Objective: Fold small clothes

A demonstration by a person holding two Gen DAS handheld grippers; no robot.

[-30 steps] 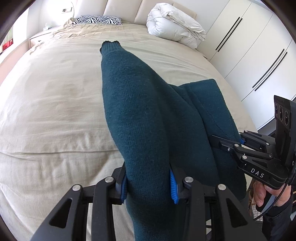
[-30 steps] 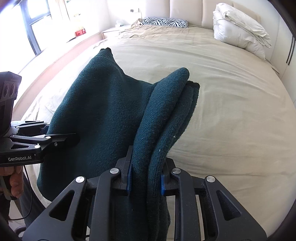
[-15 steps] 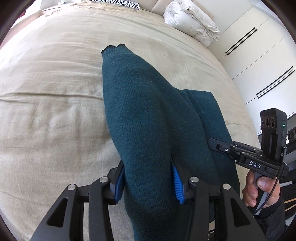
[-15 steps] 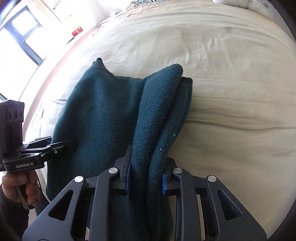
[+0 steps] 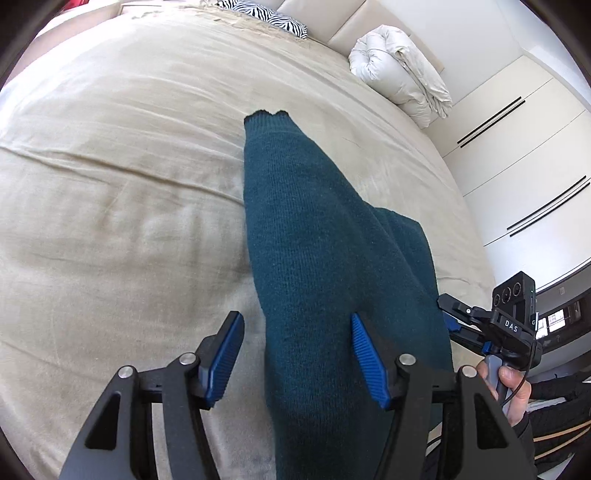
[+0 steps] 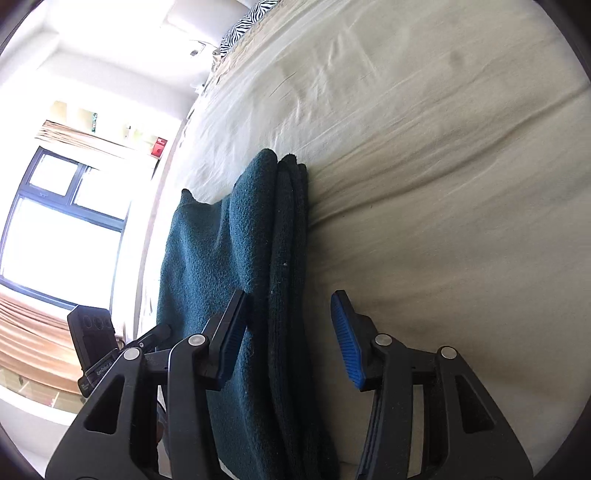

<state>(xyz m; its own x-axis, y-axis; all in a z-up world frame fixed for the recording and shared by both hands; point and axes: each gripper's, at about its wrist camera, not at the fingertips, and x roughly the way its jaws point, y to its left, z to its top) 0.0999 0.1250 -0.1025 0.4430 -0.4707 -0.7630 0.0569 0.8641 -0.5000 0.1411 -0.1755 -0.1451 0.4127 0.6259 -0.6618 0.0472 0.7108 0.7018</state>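
Room: a bedroom with a wide bed (image 5: 110,206) under a beige cover, a zebra pillow (image 5: 266,16) and a rolled white duvet (image 5: 399,70) at the far end, white wardrobe doors (image 5: 517,166) to the right.
Garment: a dark teal sweater (image 5: 314,258) lies folded on the near right part of the bed, its near end hanging past the mattress edge.
Long axis: it runs from near to far, straight ahead of both grippers, with a cuffed tip (image 5: 266,116) at the far end.
Left gripper (image 5: 295,354): spread wide, blue pads either side of the knit, neither pressing it; released.
Right gripper (image 6: 288,332): also open, straddling the stacked right edge (image 6: 291,240) of the fold without clamping it.
Which is nearer: each sits over its own near corner, the left over the left layer, the right over the thick doubled edge; neither looks closer than the other.
Next move, as I judge it: any further fold would go across that long axis, so the grippers would need to regrip the near end and carry it toward the far tip.
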